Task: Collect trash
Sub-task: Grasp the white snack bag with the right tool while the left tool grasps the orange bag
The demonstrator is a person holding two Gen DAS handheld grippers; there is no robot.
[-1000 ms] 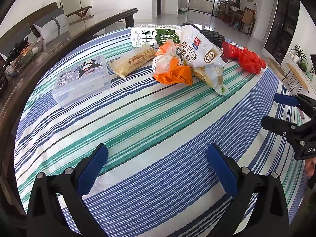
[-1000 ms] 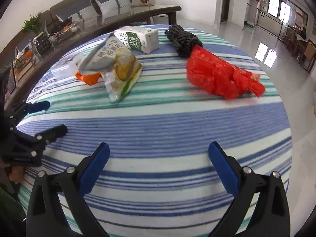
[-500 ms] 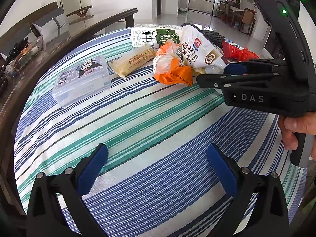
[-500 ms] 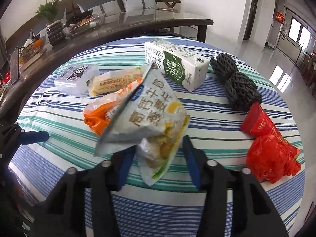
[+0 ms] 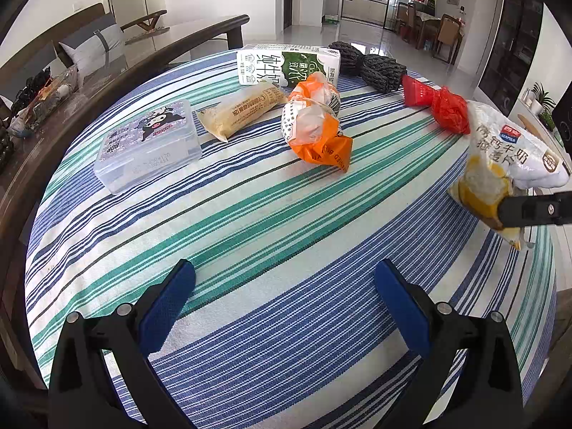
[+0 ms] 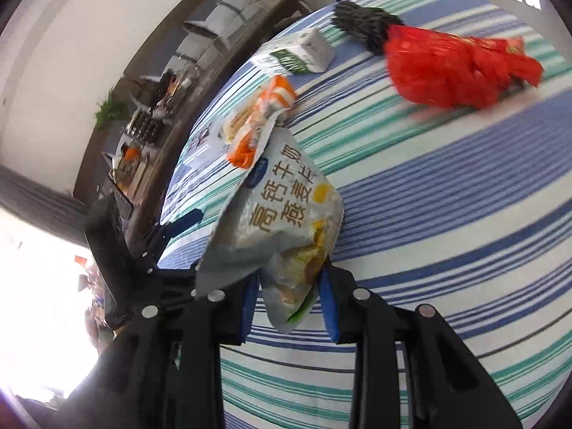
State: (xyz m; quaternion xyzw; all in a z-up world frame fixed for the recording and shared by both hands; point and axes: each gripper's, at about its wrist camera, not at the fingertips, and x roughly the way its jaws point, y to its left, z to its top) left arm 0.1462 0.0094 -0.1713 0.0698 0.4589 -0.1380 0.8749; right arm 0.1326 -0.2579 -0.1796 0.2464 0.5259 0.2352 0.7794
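My right gripper (image 6: 289,304) is shut on the lower end of a white and yellow oat-flake bag (image 6: 286,221) and holds it tilted above the striped tablecloth (image 6: 447,196). In the left wrist view the same bag (image 5: 500,153) hangs at the right edge, with one black finger (image 5: 536,209) across it. My left gripper (image 5: 285,271) stands open over bare cloth near the front, with nothing between its blue pads. Farther back lie an orange wrapper (image 5: 314,125), a tan packet (image 5: 246,111), a milk carton (image 5: 286,64), a red bag (image 5: 439,103) and a dark foam net (image 5: 371,66).
A clear plastic box (image 5: 150,143) with a cartoon lid sits at the left of the round table. A dark wooden bench (image 5: 200,35) curves behind the table, with clutter on a side surface (image 5: 46,96) at the far left.
My right gripper went from wide open to shut around the oat bag, lifted it off the pile and carried it to the right while rolling. The left gripper stayed still.
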